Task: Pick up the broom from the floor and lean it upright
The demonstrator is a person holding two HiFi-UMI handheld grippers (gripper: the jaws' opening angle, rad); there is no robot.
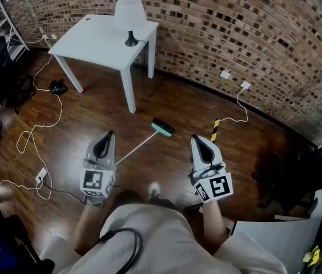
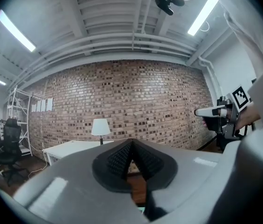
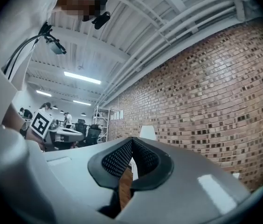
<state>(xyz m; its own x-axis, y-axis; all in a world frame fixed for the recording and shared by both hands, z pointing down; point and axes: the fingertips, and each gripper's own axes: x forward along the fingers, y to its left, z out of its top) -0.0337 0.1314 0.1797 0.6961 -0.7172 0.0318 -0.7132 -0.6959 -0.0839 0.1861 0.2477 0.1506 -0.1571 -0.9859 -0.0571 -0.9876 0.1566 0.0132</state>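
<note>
The broom lies flat on the wooden floor in the head view. Its teal head [image 1: 162,128] is toward the brick wall and its pale handle [image 1: 133,149] runs back to the left, toward me. My left gripper [image 1: 111,133] hovers just left of the handle, held level, jaws together with nothing in them [image 2: 131,143]. My right gripper [image 1: 194,136] is held level to the right of the broom head, shut and empty [image 3: 132,140]. Neither gripper touches the broom. Each gripper view looks at the brick wall; the broom does not show clearly in either.
A white table [image 1: 92,36] with a white lamp [image 1: 130,13] stands against the brick wall [image 1: 252,27] ahead on the left. A black-and-yellow striped bar [image 1: 214,129] lies right of the broom head. White cables and a power strip [image 1: 41,177] trail on the left; office chairs [image 1: 298,176] stand on both sides.
</note>
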